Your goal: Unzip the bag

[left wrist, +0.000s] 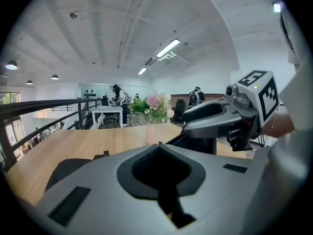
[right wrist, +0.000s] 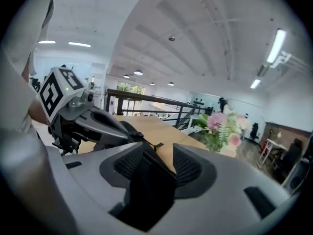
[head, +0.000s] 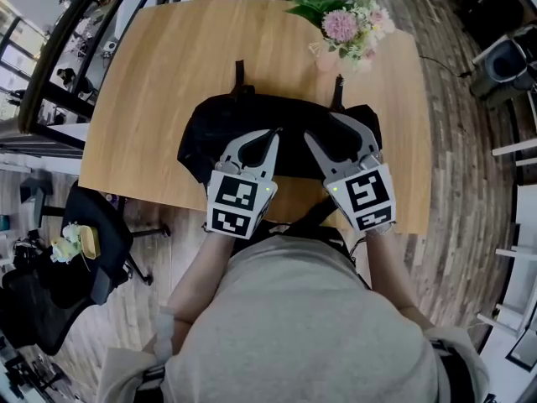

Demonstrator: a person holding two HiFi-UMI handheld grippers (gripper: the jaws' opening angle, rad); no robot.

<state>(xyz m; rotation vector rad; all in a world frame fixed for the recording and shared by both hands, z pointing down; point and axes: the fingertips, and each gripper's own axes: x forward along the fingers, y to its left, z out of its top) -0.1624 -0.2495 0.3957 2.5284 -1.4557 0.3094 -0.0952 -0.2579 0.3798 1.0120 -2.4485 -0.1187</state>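
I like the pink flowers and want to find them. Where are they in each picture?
Head view: flowers near the top, right of middle, at the far edge of the table.
Left gripper view: flowers near the middle.
Right gripper view: flowers right of middle.
Shared landmark: the wooden table.

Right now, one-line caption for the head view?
Person at a wooden table holds the left gripper shut and the right gripper open at a black bag, flowers beyond.

Bare tabletop point(head: 143, 91) left of the bag point(head: 210, 133), flower vase point(head: 340, 32) beyond its right end
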